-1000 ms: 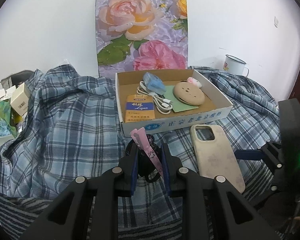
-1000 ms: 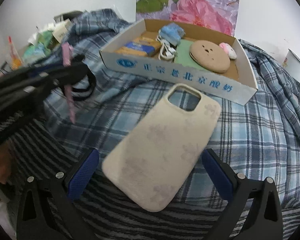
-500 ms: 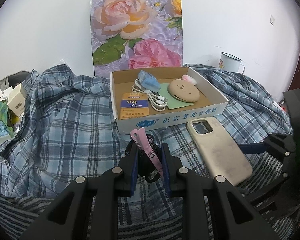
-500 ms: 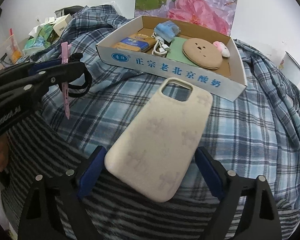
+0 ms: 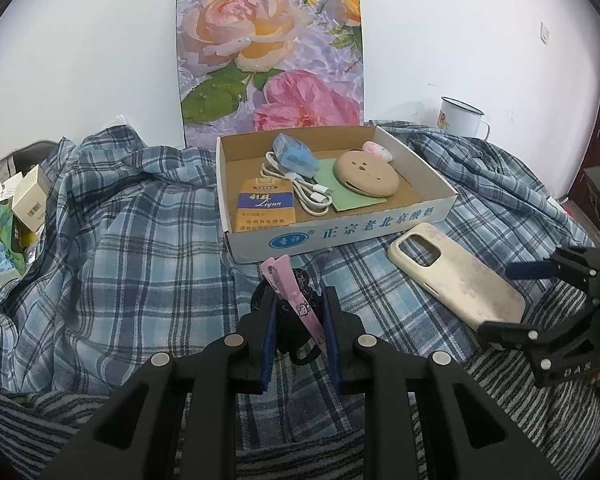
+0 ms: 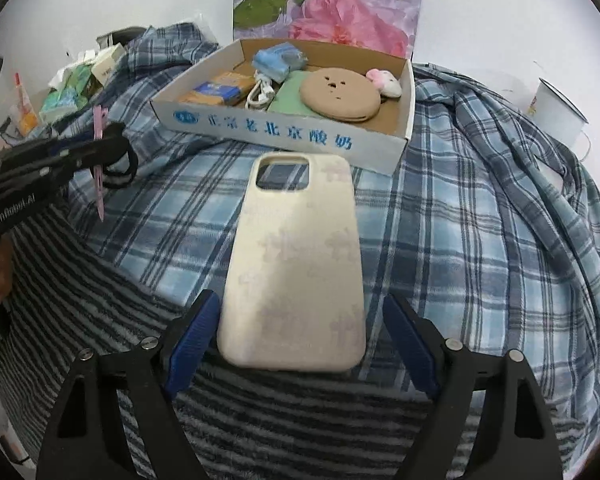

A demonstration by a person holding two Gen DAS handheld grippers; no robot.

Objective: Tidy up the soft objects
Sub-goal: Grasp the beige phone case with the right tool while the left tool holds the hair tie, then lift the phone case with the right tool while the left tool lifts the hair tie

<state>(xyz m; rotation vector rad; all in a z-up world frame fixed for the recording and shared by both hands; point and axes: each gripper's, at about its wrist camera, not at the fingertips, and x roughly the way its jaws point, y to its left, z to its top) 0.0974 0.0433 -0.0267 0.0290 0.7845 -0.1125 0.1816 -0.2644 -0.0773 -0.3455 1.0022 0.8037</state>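
My right gripper (image 6: 296,344) has come forward over the cream phone case (image 6: 296,256) and its jaws have just been closing; the case's near end now lies between them, but small gaps remain, so no grip yet. Straight ahead, beyond the case, waits the cardboard box (image 6: 284,136). My left gripper (image 5: 300,316) is clamped on a pink hair clip (image 5: 290,292) with black hair ties (image 5: 296,320). Next I judge: squeeze, lift, carry to the box

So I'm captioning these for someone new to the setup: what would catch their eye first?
Probably the big rose painting leaning on the white wall behind the cardboard box. Next, the cream phone case lying on the plaid cloth, its near end between the right tongs, whose pads haven't clamped it. The left tongs are shut on a pink hair clip.
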